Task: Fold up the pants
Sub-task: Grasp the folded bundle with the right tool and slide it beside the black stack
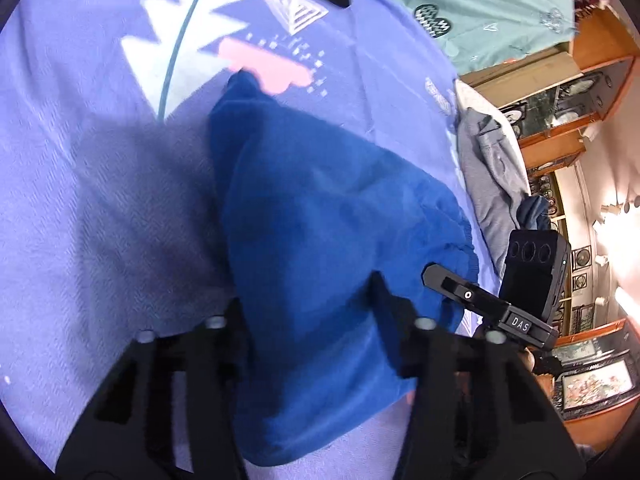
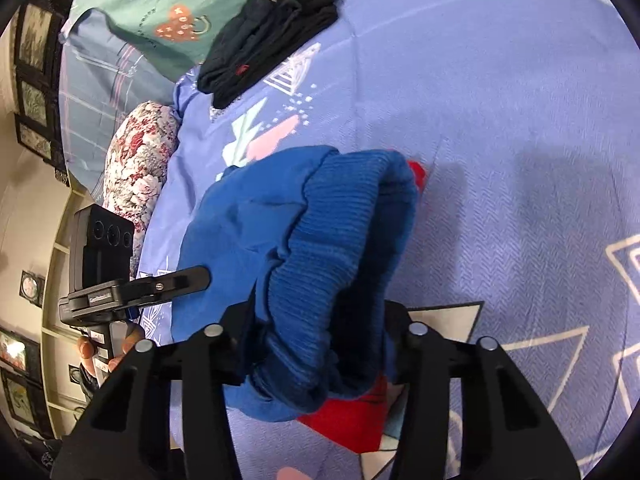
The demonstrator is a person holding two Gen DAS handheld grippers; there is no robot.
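The blue pants [image 1: 312, 200] lie bunched on the purple bed sheet [image 1: 100, 200]. My left gripper [image 1: 308, 304] is shut on a thick fold of them, and cloth fills the whole gap between its jaws. In the right wrist view the pants [image 2: 248, 220] show their ribbed waistband [image 2: 340, 220], and my right gripper [image 2: 316, 312] is shut on that band. Each gripper appears in the other's view: the right one [image 1: 500, 308] at the pants' right edge, the left one [image 2: 120, 288] at their left edge. A red patch [image 2: 344, 420] shows under the waistband.
A black garment [image 2: 268, 36] lies farther back on the sheet. Beside it is a green quilt [image 2: 160, 0], and a floral pillow [image 2: 140, 168] sits at the bed's left edge. Grey clothing [image 1: 492, 168] lies along the right edge, with wooden cabinets [image 1: 580, 92] beyond.
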